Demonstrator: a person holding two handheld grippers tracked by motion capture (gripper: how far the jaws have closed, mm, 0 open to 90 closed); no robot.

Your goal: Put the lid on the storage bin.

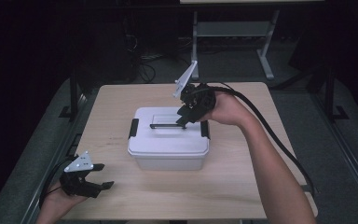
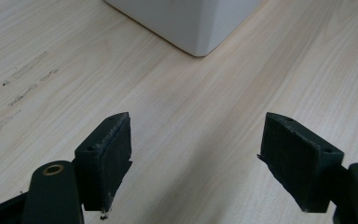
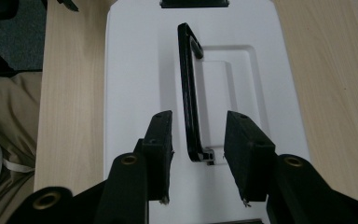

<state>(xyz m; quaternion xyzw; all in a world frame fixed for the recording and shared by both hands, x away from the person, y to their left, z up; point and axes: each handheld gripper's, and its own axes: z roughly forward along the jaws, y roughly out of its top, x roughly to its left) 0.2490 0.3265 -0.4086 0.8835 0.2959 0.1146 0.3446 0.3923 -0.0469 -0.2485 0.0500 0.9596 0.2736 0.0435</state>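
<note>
Handle (image 3: 189,93) between parted tool (image 3: 198,154) pads

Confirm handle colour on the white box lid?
Black handle, raised on the lid; clearest in the right gripper view.

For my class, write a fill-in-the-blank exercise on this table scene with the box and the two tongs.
1. The white box stands on a ______ table.
2. The right tongs straddle the box's black ______ without pressing on it.
3. The left tongs are ______, with bare tabletop between them.
4. The black handle sits on the box's ______.

Missing words: wooden; handle; open; lid
</note>
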